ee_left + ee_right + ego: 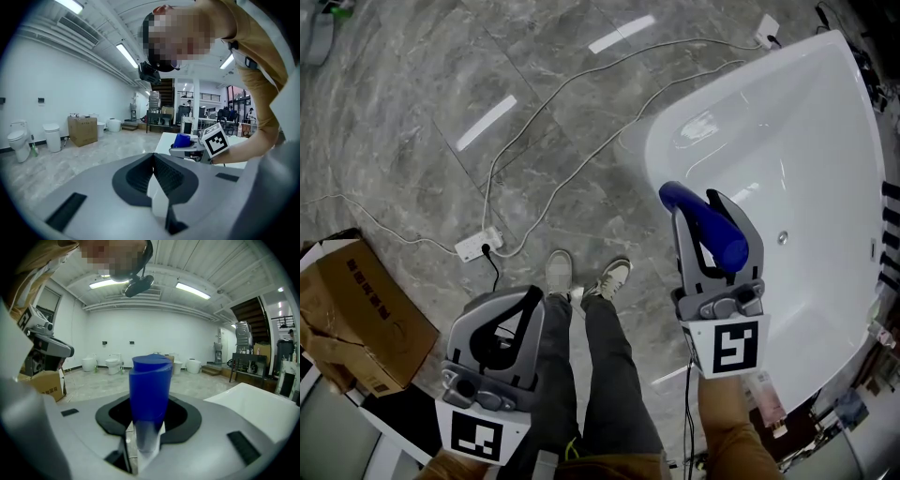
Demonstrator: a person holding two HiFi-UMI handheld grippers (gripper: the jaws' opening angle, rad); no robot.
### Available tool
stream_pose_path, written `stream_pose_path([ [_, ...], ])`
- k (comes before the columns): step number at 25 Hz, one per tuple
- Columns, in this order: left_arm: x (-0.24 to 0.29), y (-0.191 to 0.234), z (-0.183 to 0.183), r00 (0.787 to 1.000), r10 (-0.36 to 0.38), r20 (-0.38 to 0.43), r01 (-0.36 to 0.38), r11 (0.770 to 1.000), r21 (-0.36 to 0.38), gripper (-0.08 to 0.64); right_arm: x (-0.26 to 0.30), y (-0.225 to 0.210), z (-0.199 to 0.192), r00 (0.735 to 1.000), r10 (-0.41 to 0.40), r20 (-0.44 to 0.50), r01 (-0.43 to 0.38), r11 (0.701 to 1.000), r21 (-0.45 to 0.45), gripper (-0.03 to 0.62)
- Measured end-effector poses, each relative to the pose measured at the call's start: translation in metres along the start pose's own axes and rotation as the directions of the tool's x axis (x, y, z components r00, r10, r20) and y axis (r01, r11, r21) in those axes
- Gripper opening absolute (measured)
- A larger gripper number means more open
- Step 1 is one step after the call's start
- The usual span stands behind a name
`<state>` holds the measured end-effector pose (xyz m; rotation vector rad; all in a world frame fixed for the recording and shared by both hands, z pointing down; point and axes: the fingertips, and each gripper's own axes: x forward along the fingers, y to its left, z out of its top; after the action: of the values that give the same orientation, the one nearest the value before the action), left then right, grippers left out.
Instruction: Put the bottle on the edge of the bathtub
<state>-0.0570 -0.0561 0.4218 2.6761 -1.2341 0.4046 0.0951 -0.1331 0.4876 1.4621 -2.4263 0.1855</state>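
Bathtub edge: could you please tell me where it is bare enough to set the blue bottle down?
The bathtub's rim beside the grey floor is bare along its curve up to the white plug. The near corner is crowded: a pink bottle and clutter stand just outside the rim.

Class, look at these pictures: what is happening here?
A person stands beside a white bathtub, a gripper in each hand. The right gripper has its fingers clamped on a blue bottle, held in the air by the tub's edge, not yet set down. The left gripper is shut and empty, low beside the legs.
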Motion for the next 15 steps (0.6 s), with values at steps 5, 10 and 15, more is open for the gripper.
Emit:
stream_pose_path([
  [5, -0.001, 0.001, -0.004, 1.000, 0.002, -0.010, -0.002, 1.000, -0.008, 0.007, 0.009, 0.004, 0.003, 1.000, 0.005, 0.005, -0.005, 1.000, -0.025, 0.152],
  [10, -0.001, 0.004, -0.006, 1.000, 0.005, -0.013, -0.005, 1.000, -0.013, 0.006, 0.011, 0.006, 0.003, 1.000, 0.008, 0.002, -0.008, 0.999, -0.038, 0.152],
  [15, -0.002, 0.005, -0.008, 1.000, 0.007, -0.016, -0.008, 1.000, -0.019, 0.006, 0.014, 0.008, 0.003, 1.000, 0.014, -0.005, -0.014, 0.998, -0.059, 0.152],
])
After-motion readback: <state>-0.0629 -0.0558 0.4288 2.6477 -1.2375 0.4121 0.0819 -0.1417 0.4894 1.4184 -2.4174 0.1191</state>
